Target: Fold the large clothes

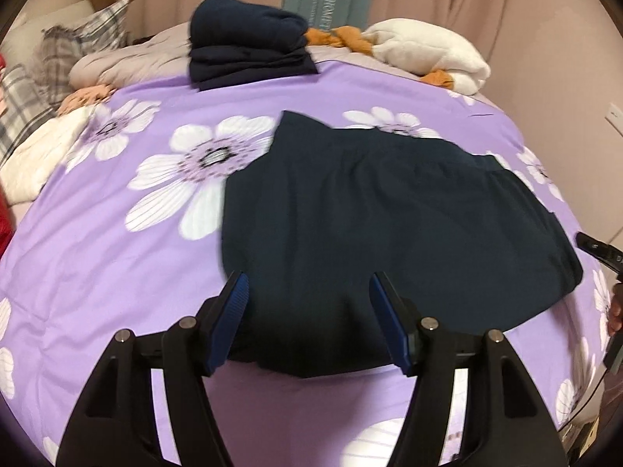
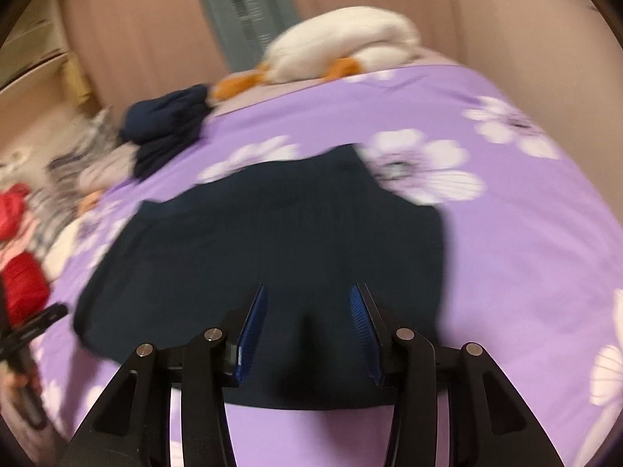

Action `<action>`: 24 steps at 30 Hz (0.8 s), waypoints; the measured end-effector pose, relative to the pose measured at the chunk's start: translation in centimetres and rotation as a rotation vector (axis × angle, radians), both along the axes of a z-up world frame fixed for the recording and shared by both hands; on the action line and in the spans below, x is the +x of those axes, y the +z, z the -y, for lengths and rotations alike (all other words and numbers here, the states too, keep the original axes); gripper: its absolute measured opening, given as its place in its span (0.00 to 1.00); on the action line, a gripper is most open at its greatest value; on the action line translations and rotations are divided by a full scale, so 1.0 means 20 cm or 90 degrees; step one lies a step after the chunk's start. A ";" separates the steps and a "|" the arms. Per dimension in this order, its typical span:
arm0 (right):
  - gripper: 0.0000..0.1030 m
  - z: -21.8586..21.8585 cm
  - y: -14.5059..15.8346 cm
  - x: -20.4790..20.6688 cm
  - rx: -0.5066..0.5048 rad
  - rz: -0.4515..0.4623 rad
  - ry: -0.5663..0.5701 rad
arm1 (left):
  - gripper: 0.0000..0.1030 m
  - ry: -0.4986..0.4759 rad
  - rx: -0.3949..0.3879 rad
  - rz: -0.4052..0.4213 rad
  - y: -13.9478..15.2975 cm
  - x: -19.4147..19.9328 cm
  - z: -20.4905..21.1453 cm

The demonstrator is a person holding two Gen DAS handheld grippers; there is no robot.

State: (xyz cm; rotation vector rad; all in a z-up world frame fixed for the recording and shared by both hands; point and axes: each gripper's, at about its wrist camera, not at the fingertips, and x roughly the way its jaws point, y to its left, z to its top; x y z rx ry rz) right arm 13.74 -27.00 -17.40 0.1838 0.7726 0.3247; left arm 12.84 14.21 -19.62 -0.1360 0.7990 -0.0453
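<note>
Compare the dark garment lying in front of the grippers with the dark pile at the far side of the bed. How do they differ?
1. The near navy garment lies spread out in a broad, flat shape; the far navy stack is folded into several layers.
2. The garment covers a wide area of the purple floral bedspread; the stack is compact and tall.
3. The garment lies just ahead of both grippers' open jaws; the stack lies beyond it.

Both are dark navy.

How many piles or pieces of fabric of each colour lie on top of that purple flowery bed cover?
Dark navy: 2, the spread garment and the folded stack
White: 1, the fluffy bundle
Orange: 1, the crumpled cloth
Total: 4
</note>
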 end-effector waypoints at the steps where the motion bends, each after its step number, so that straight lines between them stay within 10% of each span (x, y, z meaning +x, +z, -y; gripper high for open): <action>1: 0.44 -0.06 -0.01 0.01 -0.003 -0.001 0.019 | 0.61 -0.005 0.001 0.001 0.00 0.01 0.03; 14: 0.44 -0.45 -0.26 0.12 -0.084 -0.072 0.121 | 0.62 -0.049 0.006 -0.089 -0.23 0.18 0.22; 24: 0.44 -0.40 -0.15 0.08 -0.077 -0.056 0.112 | 0.62 -0.034 0.011 -0.086 -0.19 0.15 0.19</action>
